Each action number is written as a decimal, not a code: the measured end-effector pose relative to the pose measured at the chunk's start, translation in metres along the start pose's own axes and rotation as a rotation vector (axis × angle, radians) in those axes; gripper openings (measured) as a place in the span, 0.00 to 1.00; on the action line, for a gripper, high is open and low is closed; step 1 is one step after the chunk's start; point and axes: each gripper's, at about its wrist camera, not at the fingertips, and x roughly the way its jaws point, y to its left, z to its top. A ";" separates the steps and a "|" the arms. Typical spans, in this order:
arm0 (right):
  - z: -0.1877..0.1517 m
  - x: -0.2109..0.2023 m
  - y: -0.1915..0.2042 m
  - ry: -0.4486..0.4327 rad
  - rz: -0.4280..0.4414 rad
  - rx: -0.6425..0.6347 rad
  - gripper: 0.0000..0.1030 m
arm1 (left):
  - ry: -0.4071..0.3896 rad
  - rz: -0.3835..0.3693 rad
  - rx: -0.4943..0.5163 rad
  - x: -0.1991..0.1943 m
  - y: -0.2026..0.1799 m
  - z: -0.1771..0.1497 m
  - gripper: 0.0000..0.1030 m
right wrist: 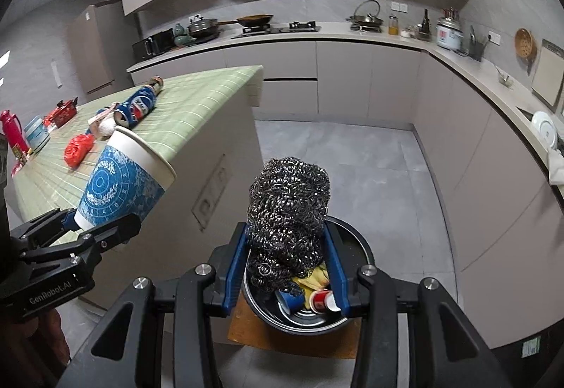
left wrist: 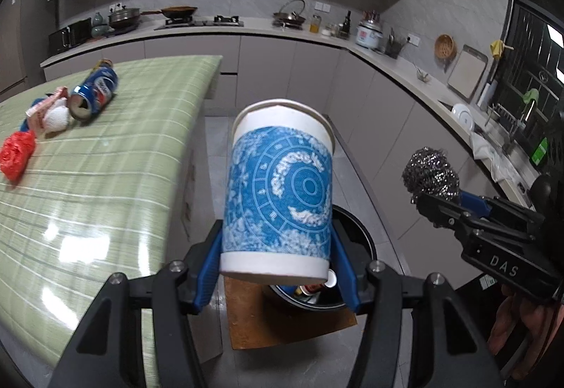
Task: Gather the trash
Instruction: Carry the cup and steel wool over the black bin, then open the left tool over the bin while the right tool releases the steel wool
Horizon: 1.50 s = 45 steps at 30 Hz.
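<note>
Your left gripper [left wrist: 276, 264] has its blue fingers [left wrist: 210, 261] pinching the base of a blue-patterned paper cup [left wrist: 280, 190], held in the air beside the bench [left wrist: 105, 176]. Your right gripper [right wrist: 287, 268] has its fingers [right wrist: 235, 264] clamped on a steel wool scrubber [right wrist: 287, 211], held above a dark bin [right wrist: 363, 247] on the floor that already holds small cups and a yellow scrap. On the green-checked bench lie a crushed blue can [left wrist: 95, 93], a red wad [left wrist: 16, 155] and a white ball [left wrist: 58, 120].

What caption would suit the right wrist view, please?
Right gripper holds steel wool scourer above black trash bin.
</note>
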 end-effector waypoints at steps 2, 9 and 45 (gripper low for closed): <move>-0.004 0.004 -0.007 0.015 -0.006 0.004 0.43 | 0.012 -0.004 0.006 0.006 -0.007 -0.003 0.56; -0.017 0.028 -0.025 0.074 -0.022 0.010 0.43 | 0.066 -0.020 0.024 0.031 -0.025 -0.007 0.56; -0.022 0.181 -0.095 0.256 -0.103 0.195 1.00 | 0.340 0.106 0.037 0.169 -0.044 -0.070 0.95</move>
